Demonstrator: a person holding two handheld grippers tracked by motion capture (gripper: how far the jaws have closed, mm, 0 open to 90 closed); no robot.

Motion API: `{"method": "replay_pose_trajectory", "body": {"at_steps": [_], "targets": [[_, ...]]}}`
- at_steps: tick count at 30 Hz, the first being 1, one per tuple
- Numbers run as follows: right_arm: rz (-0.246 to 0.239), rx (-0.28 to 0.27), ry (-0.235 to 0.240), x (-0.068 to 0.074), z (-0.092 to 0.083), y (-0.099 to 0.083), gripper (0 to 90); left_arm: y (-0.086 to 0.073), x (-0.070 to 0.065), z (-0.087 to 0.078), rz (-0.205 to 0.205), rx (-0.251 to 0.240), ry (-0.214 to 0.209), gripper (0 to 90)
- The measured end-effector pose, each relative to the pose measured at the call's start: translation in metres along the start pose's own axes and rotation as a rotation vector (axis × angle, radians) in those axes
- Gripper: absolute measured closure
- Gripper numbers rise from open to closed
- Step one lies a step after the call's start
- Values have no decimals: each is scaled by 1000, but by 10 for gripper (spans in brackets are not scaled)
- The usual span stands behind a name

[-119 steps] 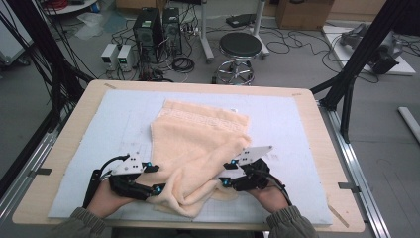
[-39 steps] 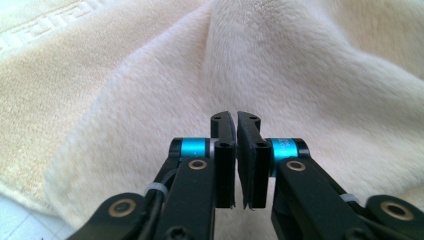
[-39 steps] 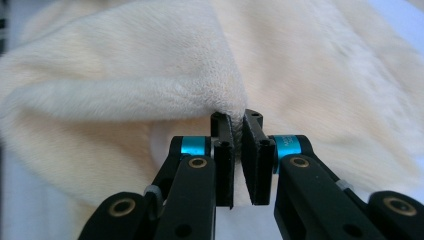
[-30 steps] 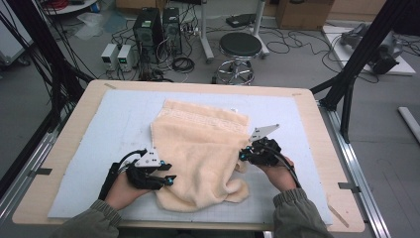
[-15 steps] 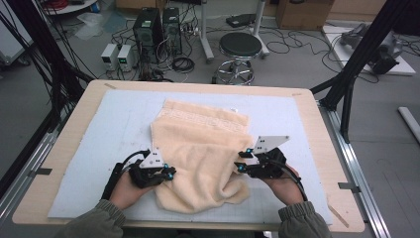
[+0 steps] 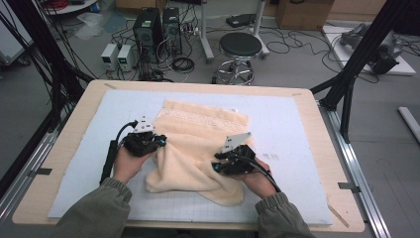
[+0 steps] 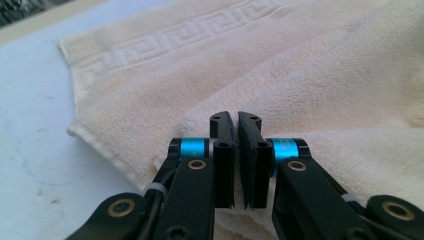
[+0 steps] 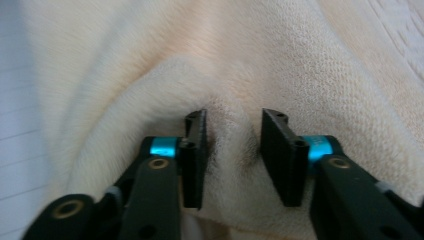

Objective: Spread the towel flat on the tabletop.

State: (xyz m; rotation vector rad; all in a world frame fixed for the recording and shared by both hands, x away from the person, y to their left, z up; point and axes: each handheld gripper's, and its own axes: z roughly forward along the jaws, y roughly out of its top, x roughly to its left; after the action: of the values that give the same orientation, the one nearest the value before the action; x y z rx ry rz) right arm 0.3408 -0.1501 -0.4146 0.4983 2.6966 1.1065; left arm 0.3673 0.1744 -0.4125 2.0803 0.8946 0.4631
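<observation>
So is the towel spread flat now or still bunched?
Bunched. The towel lies spread only at its far, patterned end; the near part is rumpled in thick folds between the left gripper and right gripper.

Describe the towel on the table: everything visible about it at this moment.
The towel is cream terry cloth with a woven key-pattern band near its far edge. It lies rumpled and partly folded over itself on the pale blue mat. The left gripper is shut at its left edge; a ridge of cloth sits between the right gripper jaws.
</observation>
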Motion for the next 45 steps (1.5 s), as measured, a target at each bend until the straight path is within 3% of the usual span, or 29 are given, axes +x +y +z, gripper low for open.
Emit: {"method": "replay_pose_trajectory", "body": {"at_steps": [4, 7, 9, 12, 16, 19, 24, 27, 29, 32, 36, 39, 45], "targets": [[26, -8, -16, -17, 4, -5, 815, -1, 3, 0, -9, -13, -20, 772], [39, -20, -31, -22, -1, -5, 837, 1, 2, -11, -17, -44, -34, 678], [35, -27, -52, -23, -7, -4, 839, 2, -3, -19, 3, -50, -56, 618], [39, -52, -71, -23, -19, -5, 840, 1, -12, -28, 65, -31, -89, 568], [48, -64, -117, -23, -39, -8, 839, -6, -21, -40, 104, -41, -125, 523], [68, -69, -136, -26, -51, -13, 823, -15, -27, -42, 142, -12, -169, 536], [48, -116, -104, -16, -58, -13, 653, -29, -35, -24, 134, 38, -212, 555], [50, -143, -23, -10, -55, -14, 556, -32, -41, -15, 158, 47, -202, 578], [44, -100, -12, -7, -50, -15, 532, -32, -43, -14, 177, 45, -172, 645], [51, -71, -5, -7, -40, -16, 577, -31, -41, -16, 170, 48, -167, 750], [28, -32, -8, -7, -30, -18, 767, -29, -45, -27, 167, 19, -148, 820], [14, -57, -11, -3, -38, -16, 804, -27, -49, -41, 174, -3, -144, 829], [-14, -104, -26, 1, -70, -4, 828, -16, -62, -81, 207, -65, -127, 833]]}}
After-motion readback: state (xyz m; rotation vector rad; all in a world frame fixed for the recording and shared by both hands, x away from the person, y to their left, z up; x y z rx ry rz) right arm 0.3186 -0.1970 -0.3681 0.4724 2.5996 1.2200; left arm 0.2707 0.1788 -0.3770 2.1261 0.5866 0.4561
